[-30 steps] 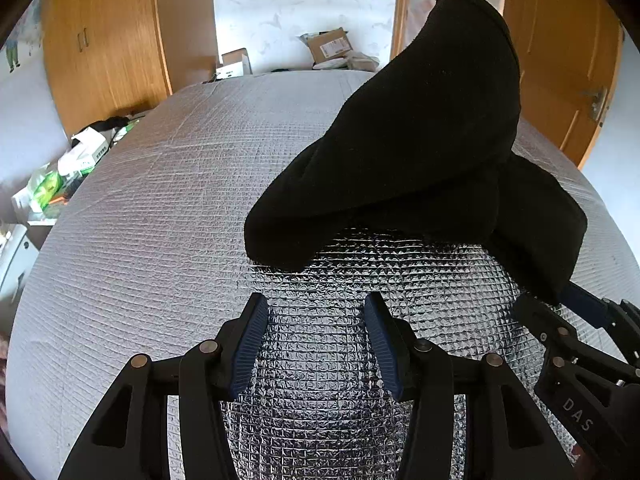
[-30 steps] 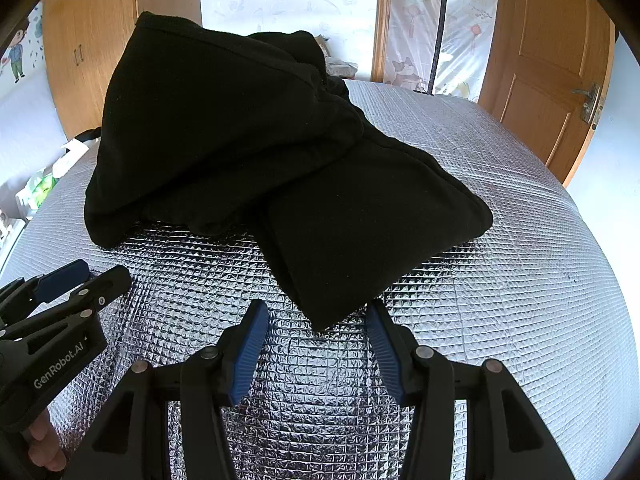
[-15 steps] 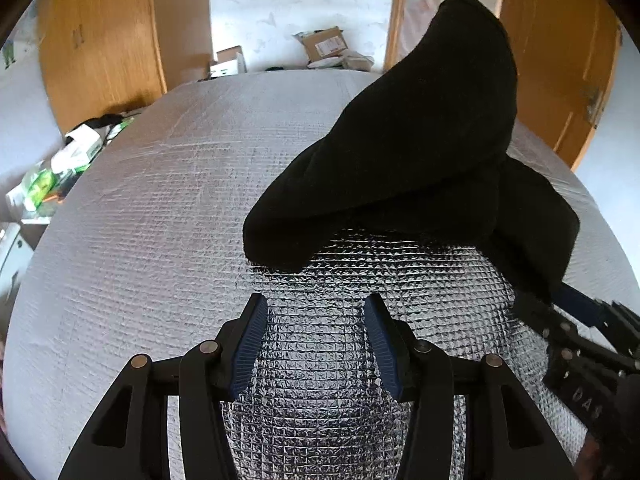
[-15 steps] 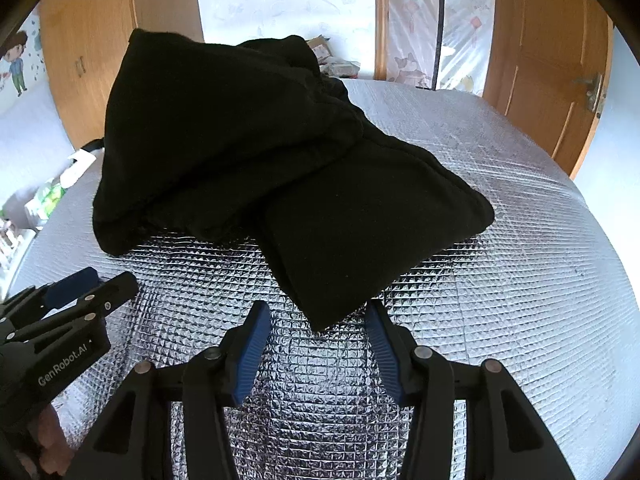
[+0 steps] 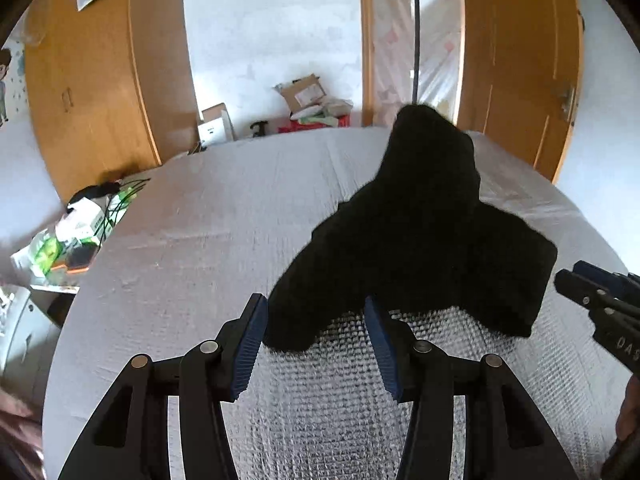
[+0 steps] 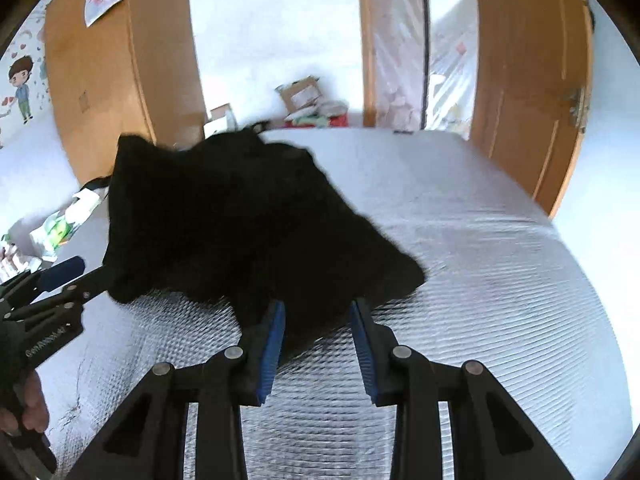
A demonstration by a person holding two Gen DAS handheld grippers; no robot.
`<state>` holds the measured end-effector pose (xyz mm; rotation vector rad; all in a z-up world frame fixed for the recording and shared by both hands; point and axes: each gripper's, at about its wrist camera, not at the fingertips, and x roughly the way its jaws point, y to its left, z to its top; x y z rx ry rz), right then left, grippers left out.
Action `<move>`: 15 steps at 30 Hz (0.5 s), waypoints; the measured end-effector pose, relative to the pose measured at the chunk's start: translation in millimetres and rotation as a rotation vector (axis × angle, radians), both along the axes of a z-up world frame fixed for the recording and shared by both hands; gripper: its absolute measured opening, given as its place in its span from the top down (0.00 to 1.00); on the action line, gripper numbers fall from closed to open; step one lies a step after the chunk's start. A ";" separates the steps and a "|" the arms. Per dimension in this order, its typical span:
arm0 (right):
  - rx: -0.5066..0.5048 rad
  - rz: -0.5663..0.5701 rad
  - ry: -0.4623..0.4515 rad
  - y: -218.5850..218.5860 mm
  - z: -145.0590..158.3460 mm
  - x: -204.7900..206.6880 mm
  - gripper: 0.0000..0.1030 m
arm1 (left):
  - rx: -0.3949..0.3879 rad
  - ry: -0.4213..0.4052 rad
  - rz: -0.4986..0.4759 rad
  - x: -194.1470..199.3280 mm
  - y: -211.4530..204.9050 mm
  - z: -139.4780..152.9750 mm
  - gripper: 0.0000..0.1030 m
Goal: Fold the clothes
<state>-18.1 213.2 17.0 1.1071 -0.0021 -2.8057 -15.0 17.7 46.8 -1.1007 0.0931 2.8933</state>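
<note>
A black garment [image 5: 420, 240] lies bunched in a heap on the silver quilted cover [image 5: 208, 248] of a bed, its bulk piled toward the far end of the cover and two loose corners spread toward the near end. The left gripper [image 5: 316, 312] is held low over the cover with its two blue-padded fingers [image 5: 252, 340] spread apart; the nearest left corner of the garment lies in the gap between them, and no grip on the fabric is visible. The right gripper [image 6: 318, 316] is likewise parted, its blue pads [image 6: 272, 344] standing on either side of the near right corner of the garment; the fabric lies between the pads but is not pinched. In the right wrist view the left gripper appears at the left edge, just beside the garment, with a hand [image 6: 28, 408] around its handle. Beyond the far end of the bed stand wooden wardrobe panels [image 5: 92, 92], a wooden door [image 5: 520, 64] to the right, and opened cardboard boxes [image 5: 304, 92] against the white wall. Off the left side of the bed, a pile of packaging and bags [image 5: 76, 236] sits on the floor. Both views show motion blur.
</note>
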 end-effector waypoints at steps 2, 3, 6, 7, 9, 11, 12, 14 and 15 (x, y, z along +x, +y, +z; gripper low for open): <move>0.011 -0.027 0.004 7.4 2.7 -2.2 0.66 | -0.004 0.006 0.006 -3.2 -2.7 4.4 0.49; 0.016 -0.040 0.006 11.1 4.1 -3.4 0.66 | -0.004 0.011 0.006 -4.6 -4.1 6.6 0.49; 0.015 -0.065 -0.037 27.2 -5.9 -14.7 0.65 | 0.003 0.022 0.000 -11.8 -9.3 10.4 0.49; 0.013 -0.069 -0.061 30.3 -9.9 -21.2 0.65 | 0.005 0.024 -0.002 -14.6 -11.1 11.5 0.49; -0.011 -0.070 -0.097 35.6 -18.5 -26.0 0.65 | 0.010 0.029 -0.005 -20.0 -15.2 13.8 0.49; -0.047 -0.068 -0.118 38.4 -22.8 -27.8 0.65 | 0.021 0.035 0.001 -24.9 -21.0 16.1 0.49; -0.065 -0.067 -0.128 39.7 -24.7 -28.6 0.65 | 0.025 0.025 0.000 -29.1 -21.1 14.5 0.49; -0.089 -0.065 -0.145 40.7 -28.5 -30.8 0.64 | 0.019 -0.011 -0.018 -38.0 -19.9 6.9 0.49; -0.093 -0.065 -0.154 40.0 -29.9 -33.4 0.64 | 0.025 -0.017 -0.016 -38.5 -22.8 5.0 0.49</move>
